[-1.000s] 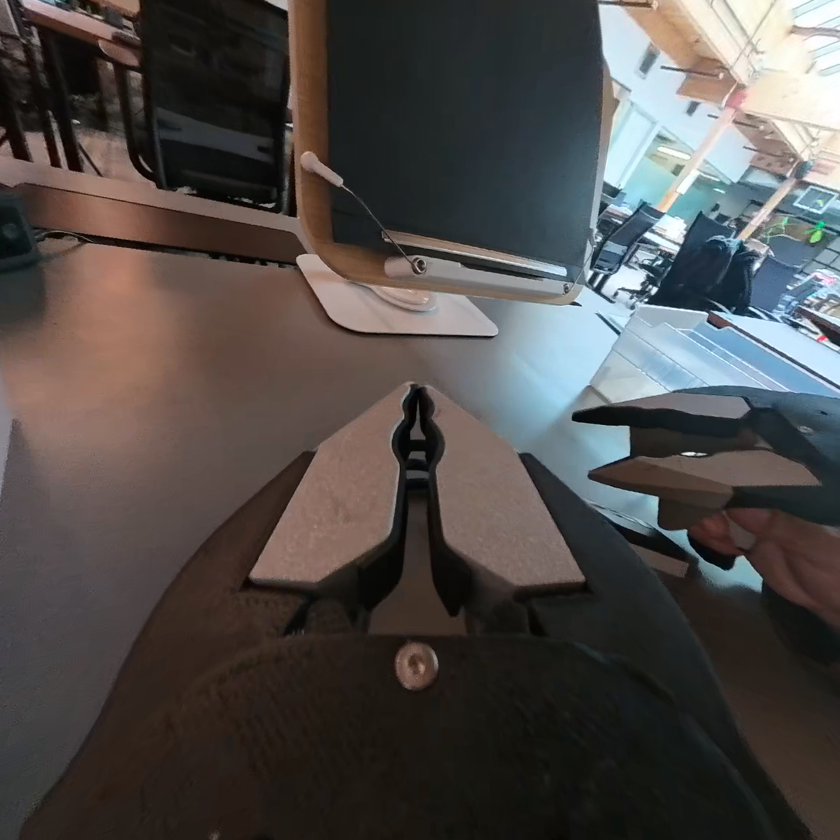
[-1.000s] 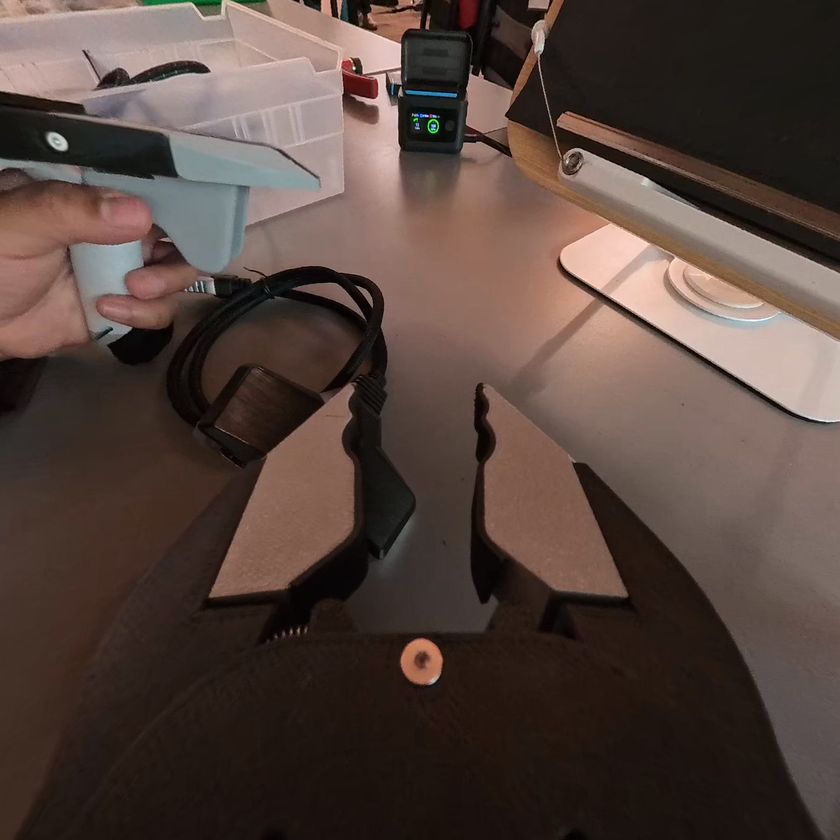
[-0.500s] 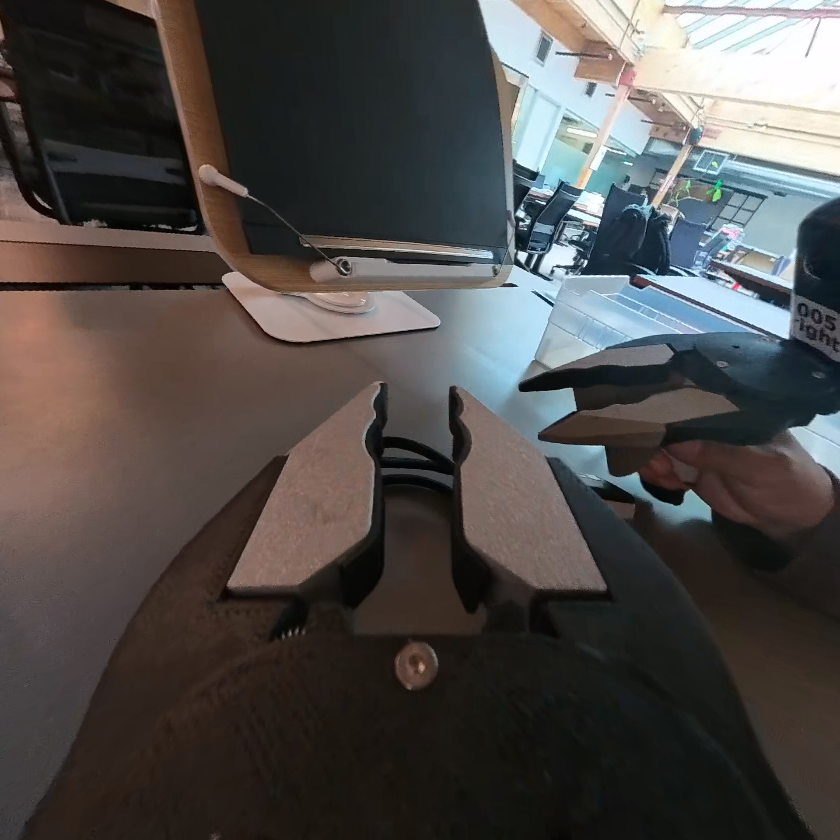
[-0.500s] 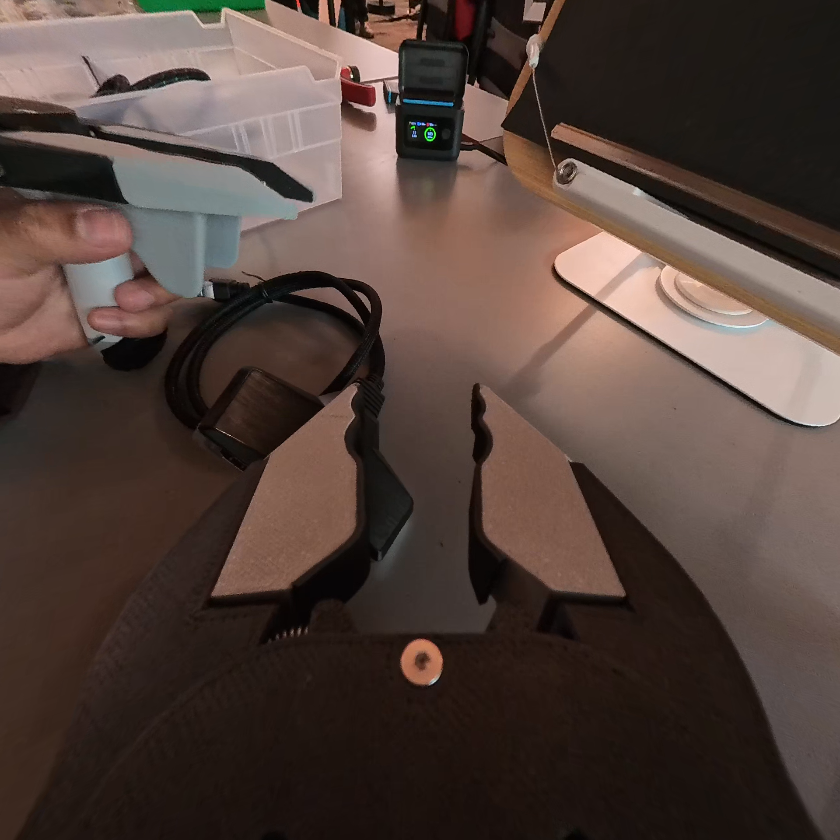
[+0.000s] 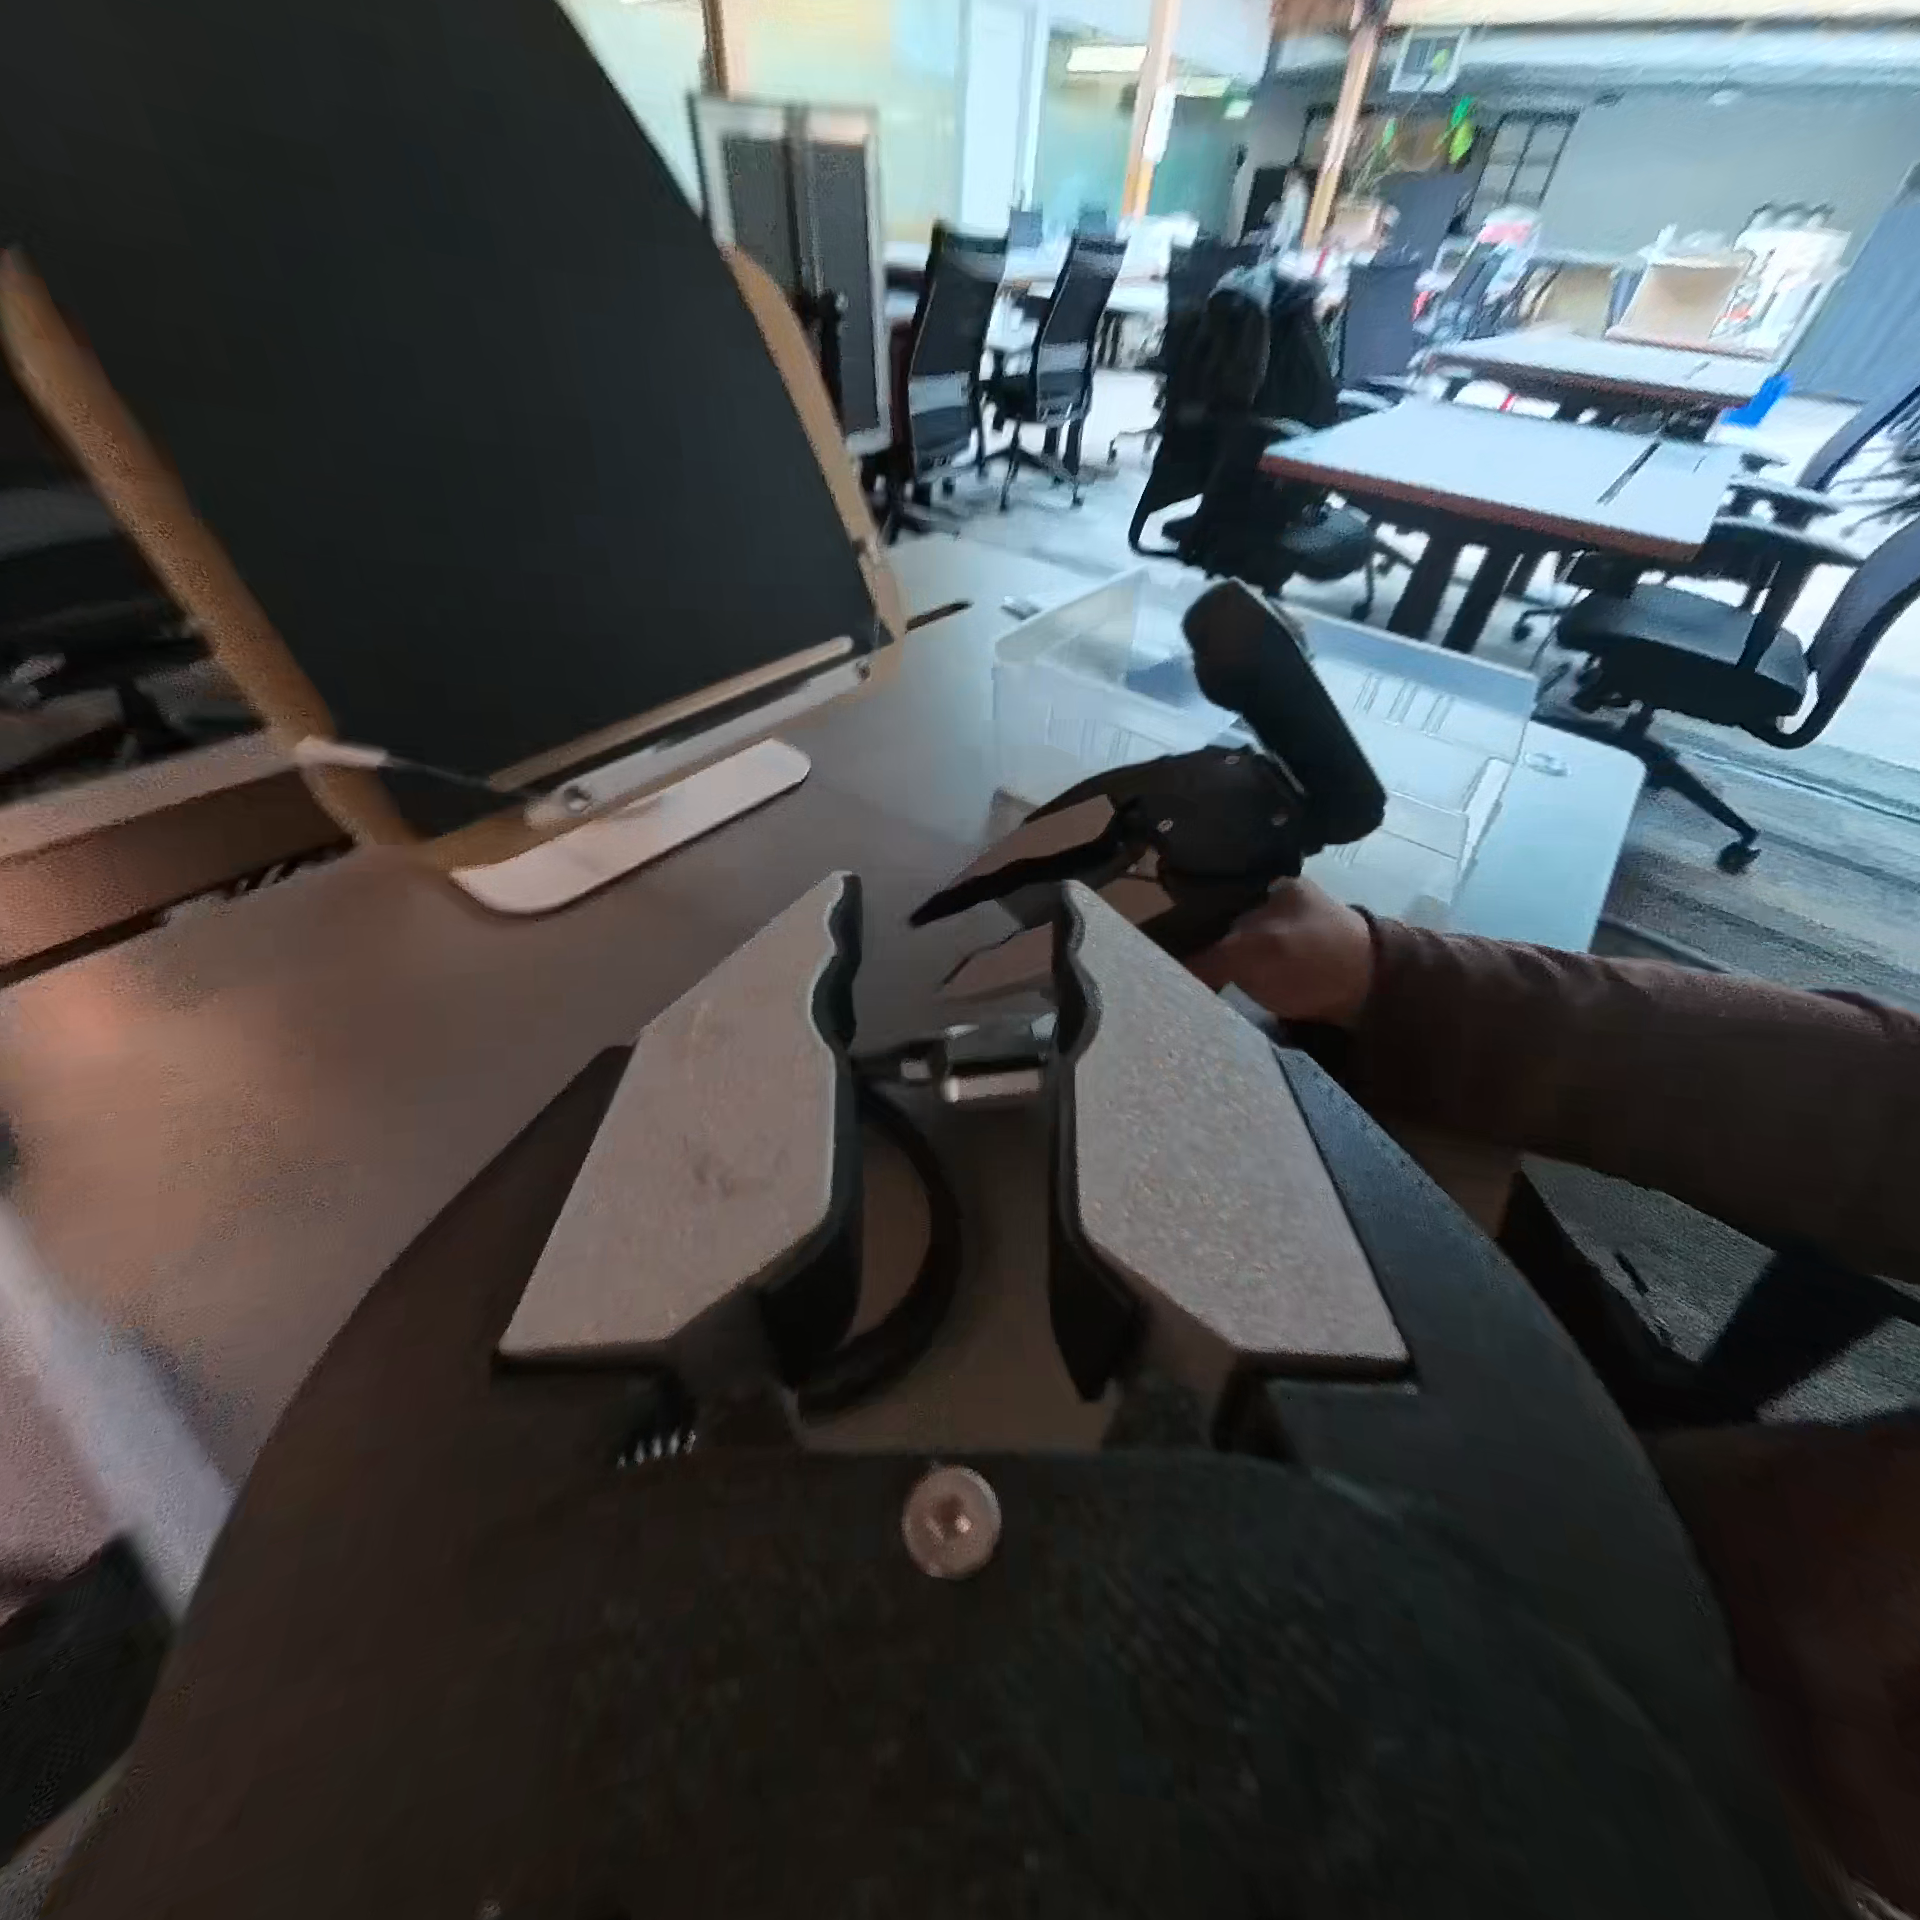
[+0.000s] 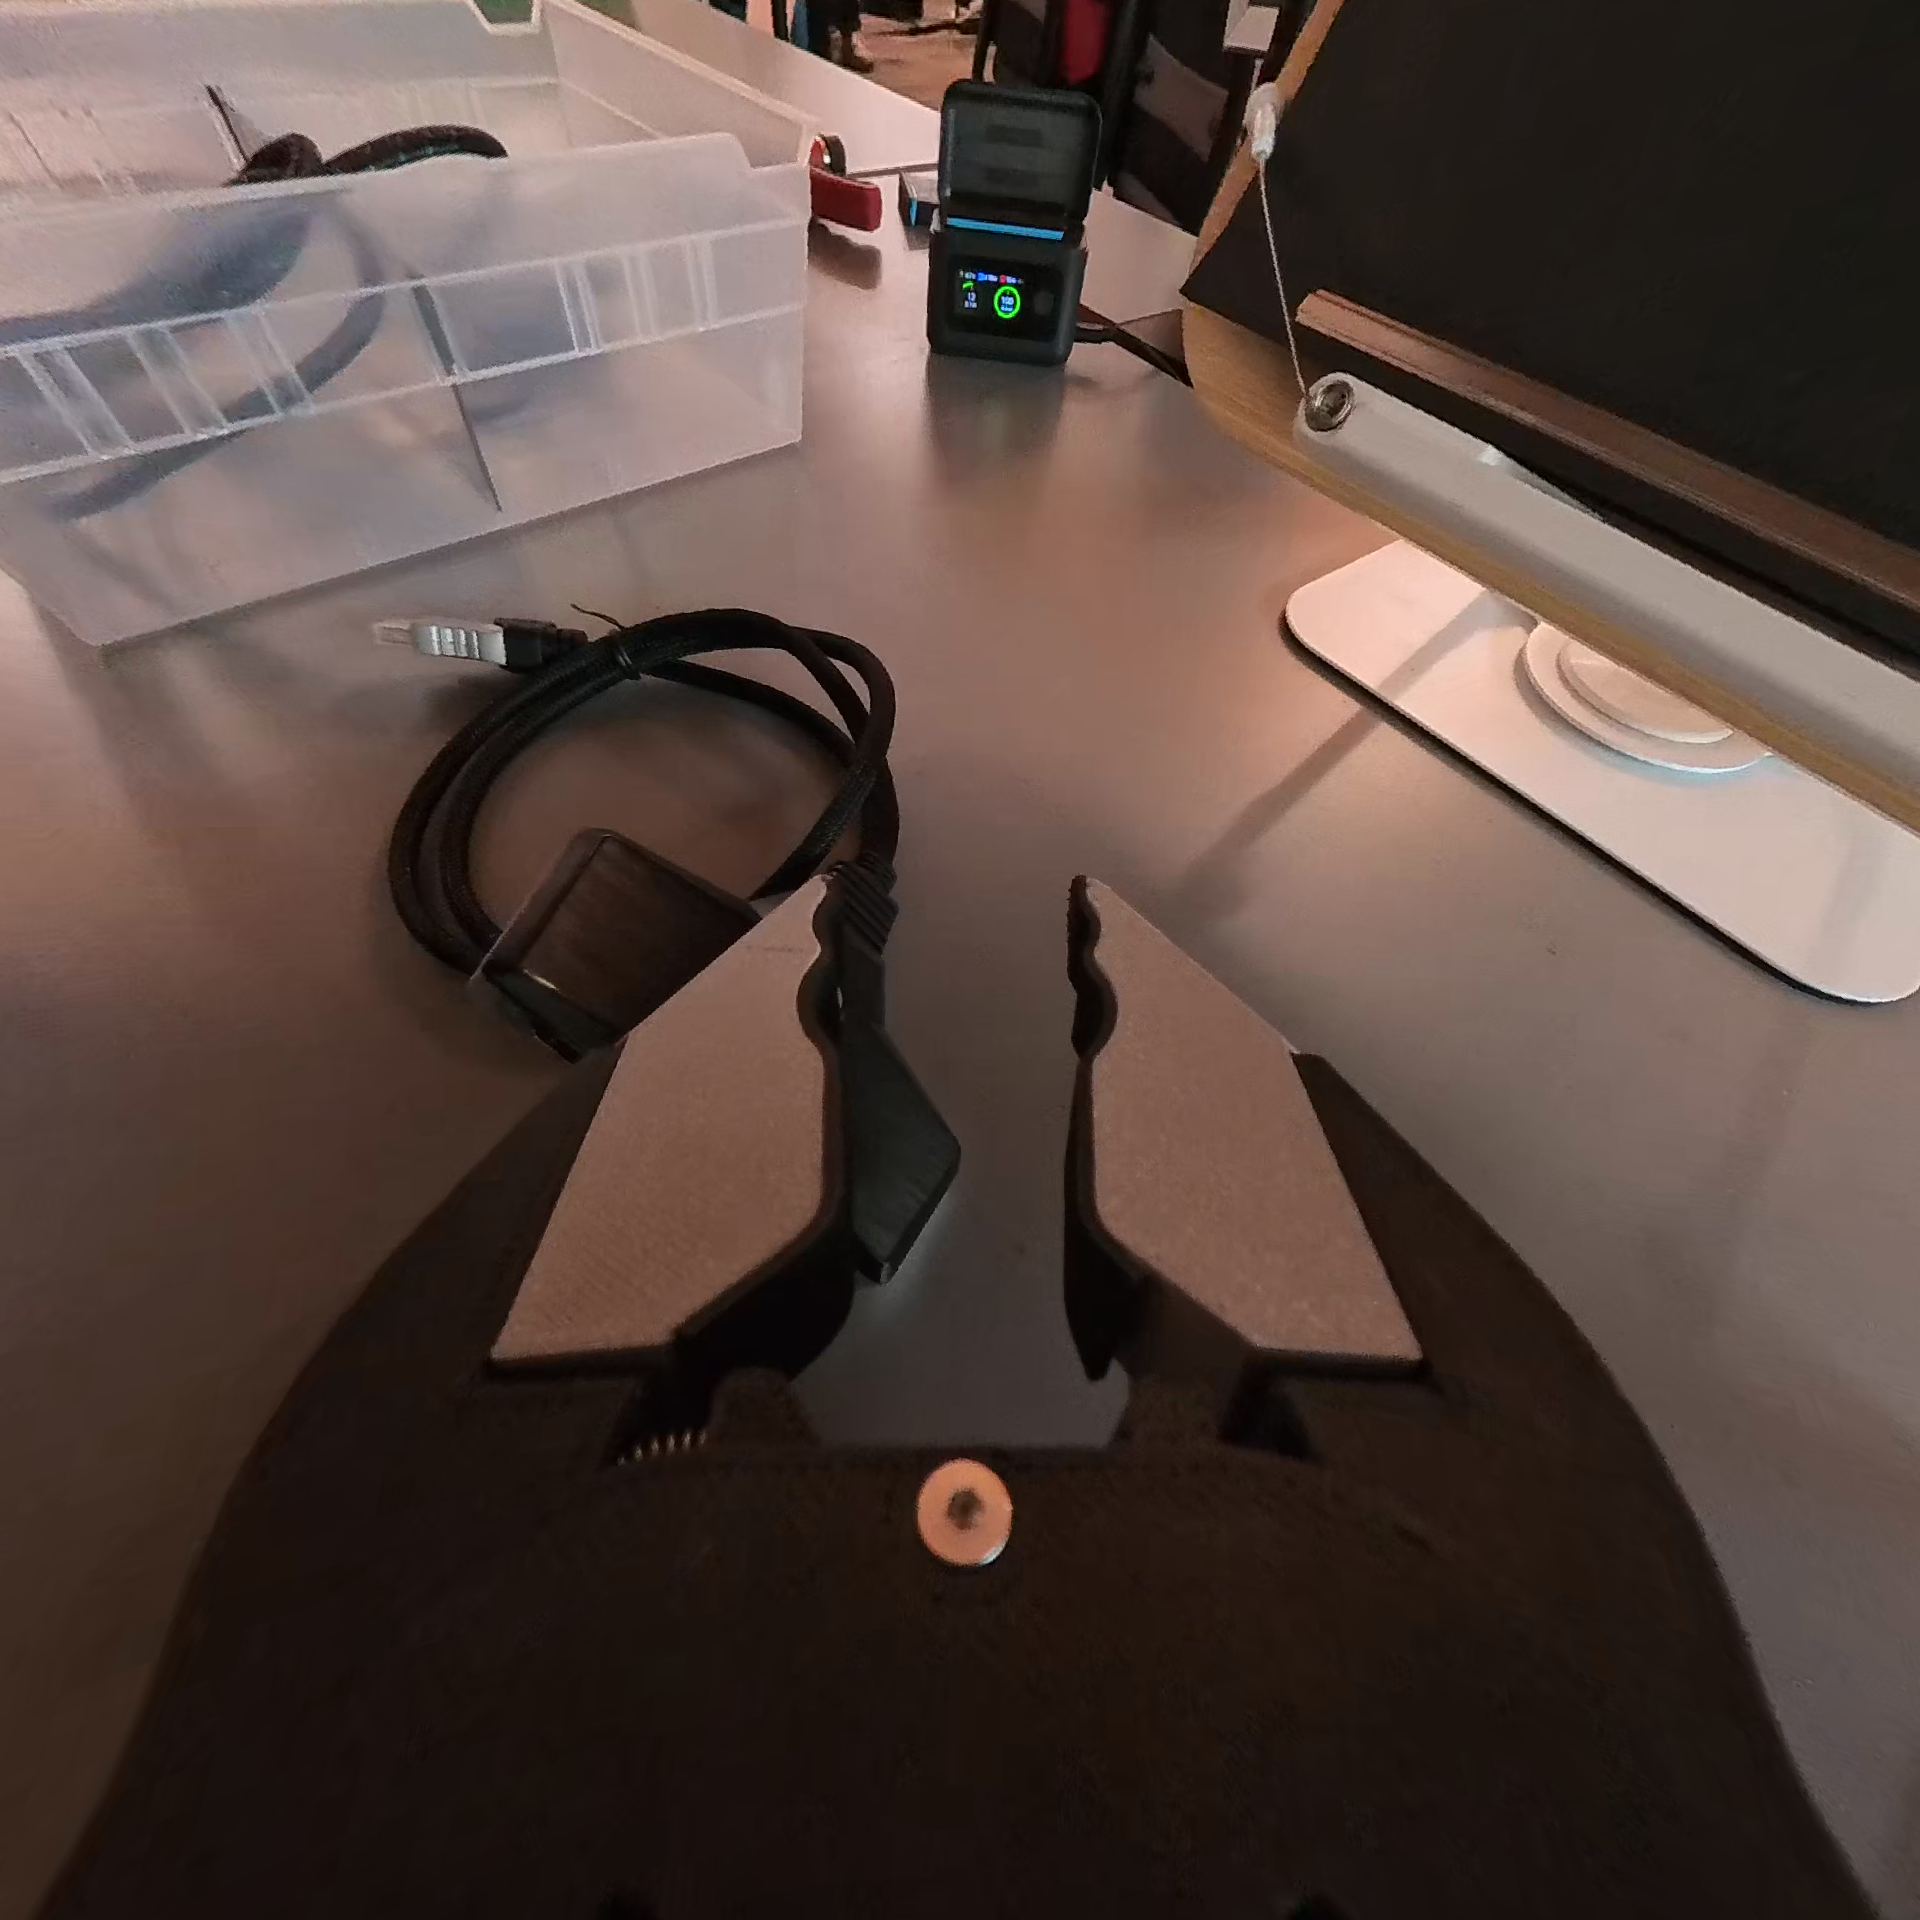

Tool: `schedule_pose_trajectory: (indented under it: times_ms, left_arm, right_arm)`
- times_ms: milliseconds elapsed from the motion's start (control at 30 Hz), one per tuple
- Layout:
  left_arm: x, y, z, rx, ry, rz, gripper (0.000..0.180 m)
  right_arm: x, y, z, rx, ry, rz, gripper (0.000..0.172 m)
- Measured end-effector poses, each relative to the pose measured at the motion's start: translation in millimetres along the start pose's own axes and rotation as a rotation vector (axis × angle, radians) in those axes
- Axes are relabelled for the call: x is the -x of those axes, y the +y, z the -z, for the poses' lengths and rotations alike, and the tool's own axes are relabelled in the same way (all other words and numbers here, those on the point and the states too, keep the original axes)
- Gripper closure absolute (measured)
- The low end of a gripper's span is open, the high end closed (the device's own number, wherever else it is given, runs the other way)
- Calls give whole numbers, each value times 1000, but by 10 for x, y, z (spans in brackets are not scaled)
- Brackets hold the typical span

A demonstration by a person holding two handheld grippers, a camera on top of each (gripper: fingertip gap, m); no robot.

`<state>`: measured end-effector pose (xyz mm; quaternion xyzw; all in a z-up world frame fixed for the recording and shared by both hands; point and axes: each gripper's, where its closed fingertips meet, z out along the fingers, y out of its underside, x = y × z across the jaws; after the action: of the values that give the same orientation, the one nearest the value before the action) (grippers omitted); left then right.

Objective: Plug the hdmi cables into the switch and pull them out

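Pretty much at the start: the switch [image 6: 613, 935] and the coiled hdmi cable [image 6: 665, 717] lie on the table [image 6: 1143, 644] with nothing plugged in, and both the left gripper [image 5: 956, 935] and right gripper [image 6: 971, 914] hang open, gripping nothing.

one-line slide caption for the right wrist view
Open right gripper above black HDMI plug, beside coiled black braided cable and small dark switch box.

Daylight flooded the upper right of the left wrist view; motion blur smeared its left edge. The right wrist view was dim and warm, with fisheye bending at the edges.
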<state>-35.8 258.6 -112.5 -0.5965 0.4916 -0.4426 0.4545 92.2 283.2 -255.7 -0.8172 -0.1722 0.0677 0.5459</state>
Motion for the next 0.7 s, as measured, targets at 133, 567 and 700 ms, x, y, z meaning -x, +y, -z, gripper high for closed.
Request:
schedule_pose_trajectory:
  times_ms: [133, 567, 700]
  left_arm:
    - [455, 176, 586, 225, -111, 56, 136]
    - [1356, 1630, 1263, 739, -375, 34, 157]
    - [1360, 1538, 1252, 728, -361, 13, 176]
  right_arm:
    - [8, -52, 33, -24, -2, -5, 133]
    - [49, -2, -2, -4, -6, 5, 133]
    - [39, 11, -7, -1, -9, -4, 133]
